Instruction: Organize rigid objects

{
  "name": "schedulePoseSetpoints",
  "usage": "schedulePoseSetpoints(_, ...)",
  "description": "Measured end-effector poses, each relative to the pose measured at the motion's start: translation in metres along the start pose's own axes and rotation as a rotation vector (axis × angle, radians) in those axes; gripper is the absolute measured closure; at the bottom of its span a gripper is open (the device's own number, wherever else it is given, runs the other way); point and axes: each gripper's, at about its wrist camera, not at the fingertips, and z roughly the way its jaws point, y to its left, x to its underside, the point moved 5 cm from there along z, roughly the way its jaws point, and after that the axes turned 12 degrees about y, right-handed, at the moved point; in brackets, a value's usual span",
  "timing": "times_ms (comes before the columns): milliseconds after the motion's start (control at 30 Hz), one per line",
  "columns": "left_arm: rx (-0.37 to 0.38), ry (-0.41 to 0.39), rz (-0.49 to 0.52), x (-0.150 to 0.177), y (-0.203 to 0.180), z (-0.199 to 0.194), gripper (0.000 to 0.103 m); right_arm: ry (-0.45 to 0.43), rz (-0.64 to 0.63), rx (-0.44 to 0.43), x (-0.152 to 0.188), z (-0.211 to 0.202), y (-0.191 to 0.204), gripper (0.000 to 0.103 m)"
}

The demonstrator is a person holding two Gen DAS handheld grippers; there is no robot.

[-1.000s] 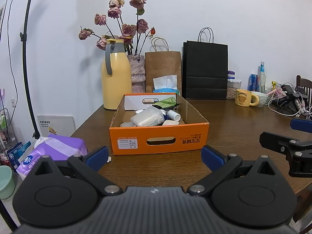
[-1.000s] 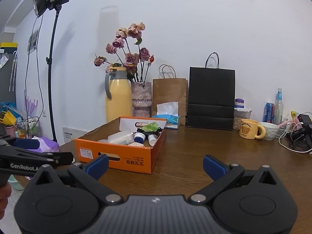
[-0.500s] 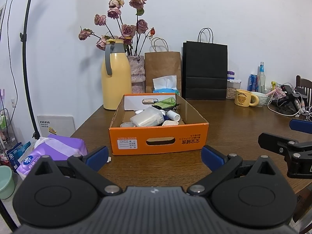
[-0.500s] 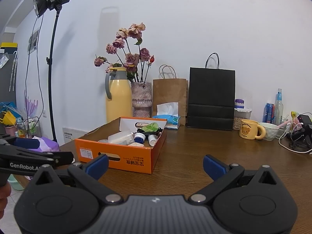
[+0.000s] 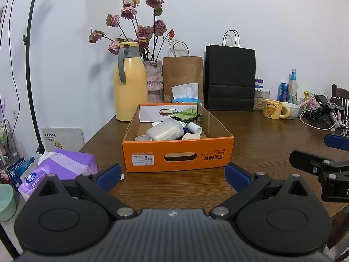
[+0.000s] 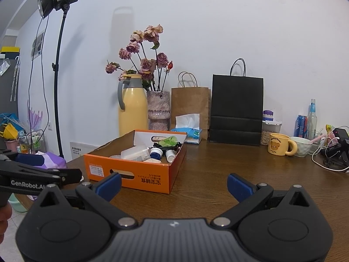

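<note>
An orange cardboard box (image 5: 177,156) stands on the brown wooden table (image 5: 257,139), just ahead of my left gripper (image 5: 173,174). It holds a clear plastic tub (image 5: 165,130), a white bottle (image 5: 194,128), a green bottle (image 5: 185,112) and a white carton (image 5: 160,110). My left gripper is open and empty in front of the box. My right gripper (image 6: 174,185) is open and empty, with the box (image 6: 133,171) ahead to its left. Each gripper shows at the edge of the other's view.
At the back stand a yellow thermos jug (image 5: 130,83), a vase of dried roses (image 5: 155,80), a brown paper bag (image 5: 182,74), a black paper bag (image 5: 230,78) and a tissue pack (image 5: 185,93). A yellow mug (image 5: 273,109), bowl, bottles and cables lie at the right. A purple wipes pack (image 5: 59,166) sits left.
</note>
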Motion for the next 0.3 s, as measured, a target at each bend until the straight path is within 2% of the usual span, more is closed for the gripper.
schedulePoseSetpoints(300, 0.001, 0.008, -0.004, 0.0017, -0.0008, 0.0018, 0.0, 0.006, -0.003, -0.003, 0.0027, 0.0027, -0.0006, 0.0)
